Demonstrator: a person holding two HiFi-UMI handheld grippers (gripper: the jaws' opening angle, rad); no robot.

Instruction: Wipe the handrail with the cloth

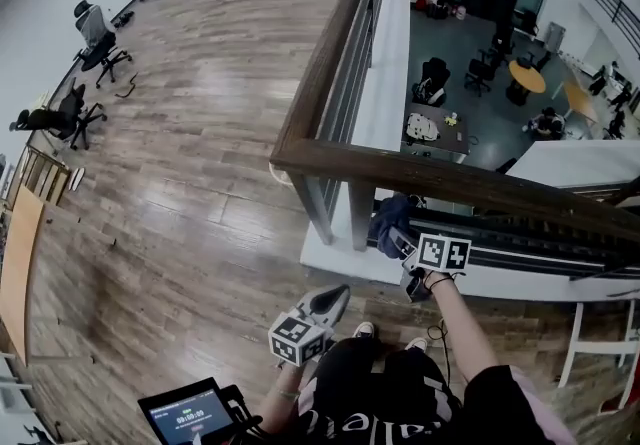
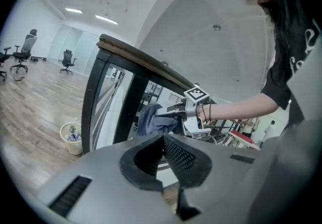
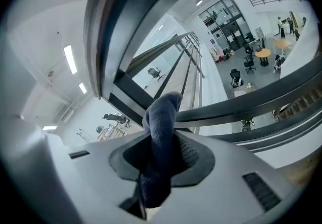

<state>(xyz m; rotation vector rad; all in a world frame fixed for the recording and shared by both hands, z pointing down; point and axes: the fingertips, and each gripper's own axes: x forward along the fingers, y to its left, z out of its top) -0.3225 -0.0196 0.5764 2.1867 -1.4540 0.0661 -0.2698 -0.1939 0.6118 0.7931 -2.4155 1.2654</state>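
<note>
Two tools are showing in the head view, one in each of the person's hands, at the near side of a wooden handrail (image 1: 450, 178) that is turning a corner on a balcony. The right tool (image 1: 398, 237) is reaching forward under the near run of the rail, just right of a grey post (image 1: 360, 213). Its jaws are pinching a dark blue cloth (image 1: 388, 217). The right gripper view is showing the same grip: the cloth (image 3: 162, 115) is standing up in a thick fold out of the right tool (image 3: 160, 160), with both pads pressing on it. The handrail (image 3: 103, 26) is arching close overhead there. The cloth is sitting below the rail and beside the post; whether it is touching either one is not clear.

The left tool (image 1: 334, 299) is hanging lower and nearer, over the wooden floor (image 1: 180, 193) in front of the person's knees, well apart from the rail. In the left gripper view its pads are meeting with nothing between them (image 2: 163, 142). That view is also looking up at the handrail (image 2: 136, 56), with the cloth (image 2: 151, 120) bunched beside the dark post.

A small bin (image 2: 72, 138) is standing on the floor left of the post. Office chairs (image 1: 100, 38) are standing at the far left. A tablet (image 1: 188, 415) is glowing at the near left.
</note>
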